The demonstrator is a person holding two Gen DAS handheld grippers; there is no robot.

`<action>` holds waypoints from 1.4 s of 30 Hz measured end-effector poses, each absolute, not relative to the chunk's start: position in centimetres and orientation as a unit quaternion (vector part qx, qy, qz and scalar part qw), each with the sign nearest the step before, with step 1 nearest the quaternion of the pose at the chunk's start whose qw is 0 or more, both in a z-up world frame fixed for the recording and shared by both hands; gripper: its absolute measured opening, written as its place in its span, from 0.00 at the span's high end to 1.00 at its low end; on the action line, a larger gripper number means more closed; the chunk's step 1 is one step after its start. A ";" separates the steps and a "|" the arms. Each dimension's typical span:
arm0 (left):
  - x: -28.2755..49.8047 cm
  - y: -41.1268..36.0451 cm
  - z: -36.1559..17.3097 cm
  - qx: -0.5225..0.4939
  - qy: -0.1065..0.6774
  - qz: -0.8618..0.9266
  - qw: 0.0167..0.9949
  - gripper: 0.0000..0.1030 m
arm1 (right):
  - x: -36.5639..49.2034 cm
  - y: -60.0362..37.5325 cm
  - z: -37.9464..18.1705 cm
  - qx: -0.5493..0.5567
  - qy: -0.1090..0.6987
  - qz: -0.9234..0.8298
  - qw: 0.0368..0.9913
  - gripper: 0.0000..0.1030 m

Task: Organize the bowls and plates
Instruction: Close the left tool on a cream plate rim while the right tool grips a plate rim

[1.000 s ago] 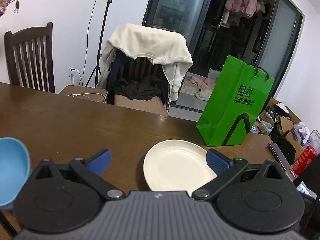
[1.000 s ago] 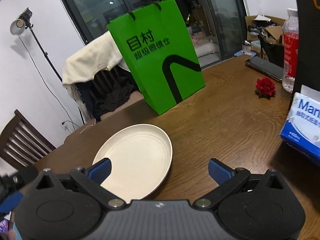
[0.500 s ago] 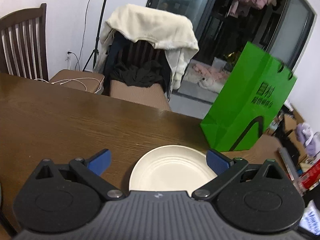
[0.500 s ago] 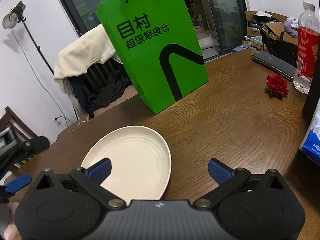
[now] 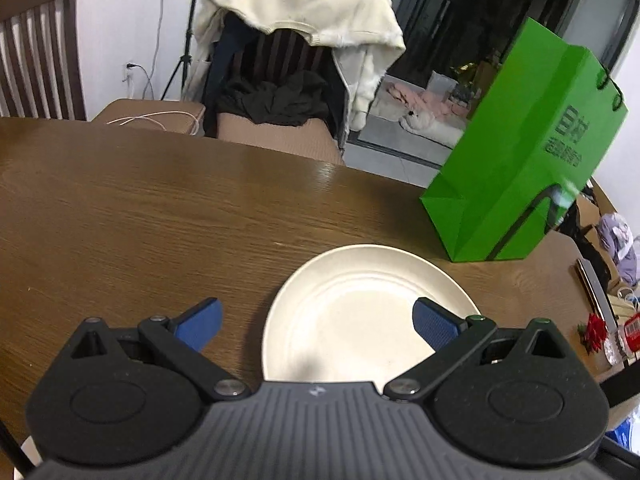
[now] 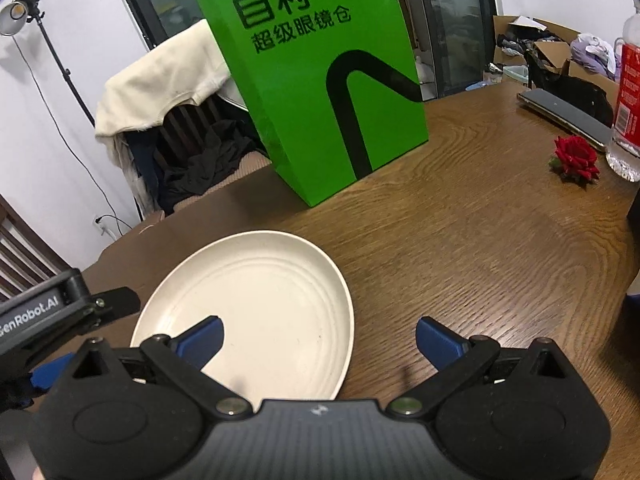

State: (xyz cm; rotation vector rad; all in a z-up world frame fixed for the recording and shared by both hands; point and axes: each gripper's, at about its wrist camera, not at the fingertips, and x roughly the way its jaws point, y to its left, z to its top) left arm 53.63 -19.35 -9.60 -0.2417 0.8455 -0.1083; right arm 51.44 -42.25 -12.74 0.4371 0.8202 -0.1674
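A cream round plate (image 5: 360, 312) lies flat on the brown wooden table (image 5: 160, 208). My left gripper (image 5: 318, 322) is open just above the plate's near left rim, with one blue pad over the plate and the other over bare wood. In the right wrist view the same plate (image 6: 256, 304) sits under my open right gripper (image 6: 320, 338), whose left pad hangs over the plate and right pad over the table (image 6: 480, 248). One of the left gripper's fingers (image 6: 116, 305) pokes in beside the plate's left edge. Neither gripper holds anything. No bowl is in view.
A tall green paper bag (image 5: 512, 168) (image 6: 328, 92) stands just behind the plate. A red rose (image 6: 576, 156), a phone (image 6: 560, 116) and a water bottle (image 6: 628, 92) lie at the right. Beyond the table's far edge is a chair draped with clothes (image 5: 300, 40).
Both grippers have closed in on the plate from their own sides. The blue bowl has slid out of the left view, and the tissue pack out of the right view.
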 end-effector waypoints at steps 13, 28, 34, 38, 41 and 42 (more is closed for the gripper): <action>54.2 -19.4 -11.0 -0.112 0.415 -0.040 0.902 0.00 | 51.7 -42.5 -13.8 0.227 0.403 -0.084 0.883 0.02; 54.8 -18.2 -12.4 -0.127 0.441 -0.028 0.888 0.00 | 52.1 -42.6 -14.9 0.235 0.417 -0.083 0.874 0.16; 55.0 -17.9 -12.7 -0.133 0.455 -0.030 0.880 0.16 | 52.2 -42.5 -15.3 0.234 0.420 -0.080 0.873 0.28; 55.3 -17.5 -13.3 -0.146 0.471 -0.033 0.869 0.35 | 52.2 -42.4 -15.3 0.237 0.418 -0.076 0.874 0.38; 55.3 -17.3 -13.4 -0.151 0.474 -0.032 0.867 0.42 | 52.2 -42.4 -15.3 0.240 0.417 -0.074 0.873 0.46; 55.3 -17.3 -13.4 -0.151 0.474 -0.032 0.867 0.43 | 52.2 -42.5 -15.3 0.241 0.417 -0.073 0.873 0.47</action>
